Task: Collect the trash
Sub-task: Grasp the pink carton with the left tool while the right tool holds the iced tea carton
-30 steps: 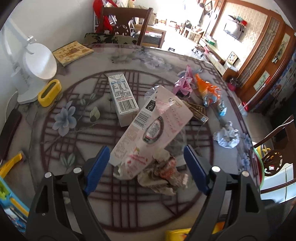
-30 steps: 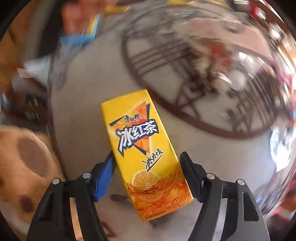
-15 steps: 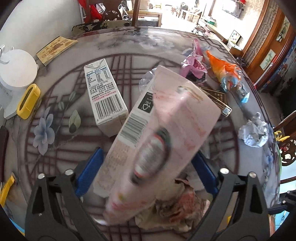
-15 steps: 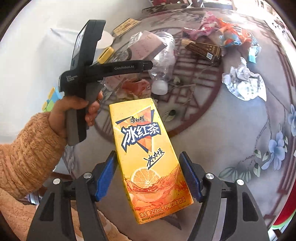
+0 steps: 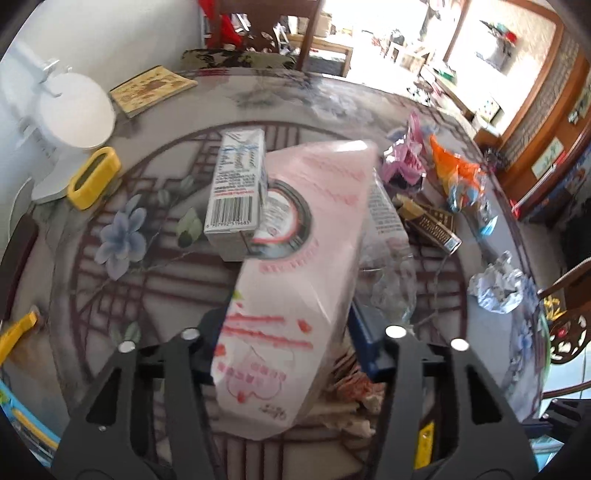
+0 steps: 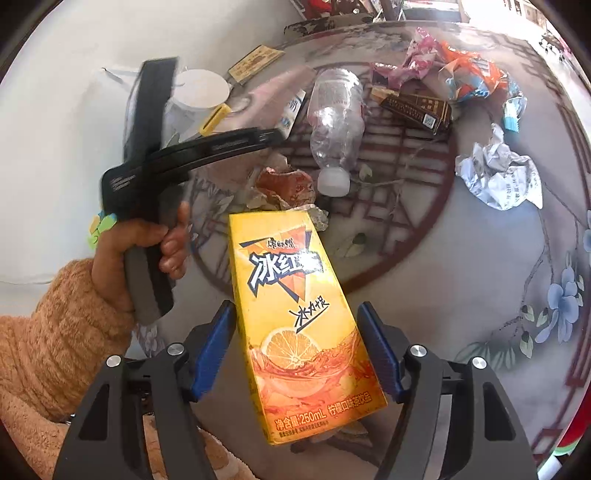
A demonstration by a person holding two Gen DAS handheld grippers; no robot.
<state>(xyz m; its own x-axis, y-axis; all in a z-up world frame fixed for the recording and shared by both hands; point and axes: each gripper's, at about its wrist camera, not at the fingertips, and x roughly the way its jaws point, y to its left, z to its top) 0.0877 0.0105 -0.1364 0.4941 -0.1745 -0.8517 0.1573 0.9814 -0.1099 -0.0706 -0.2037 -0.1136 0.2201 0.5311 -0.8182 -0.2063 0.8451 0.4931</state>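
Observation:
My left gripper [image 5: 286,343] is shut on a pink milk carton [image 5: 295,280] and holds it tilted above the round table [image 5: 155,280]. My right gripper [image 6: 295,347] is shut on a yellow iced-tea carton [image 6: 295,325], held over the table's near edge. More trash lies on the table: a white-blue milk carton [image 5: 236,192], a clear plastic bottle [image 6: 334,122], a crumpled reddish wrapper [image 6: 284,186], a dark brown box [image 6: 417,110], pink [image 6: 417,55] and orange [image 6: 469,77] wrappers, and a crumpled paper ball [image 6: 498,173].
A white lamp base [image 5: 74,110], a yellow holder [image 5: 94,177] and a booklet [image 5: 151,88] sit at the table's far left. Wooden chairs [image 5: 266,29] stand behind the table. The person's left hand and gripper handle [image 6: 147,206] fill the left of the right wrist view.
My left gripper closed on the pink carton and lifted it off the table, tilting it upward. My right gripper swung toward the table with the yellow carton still held.

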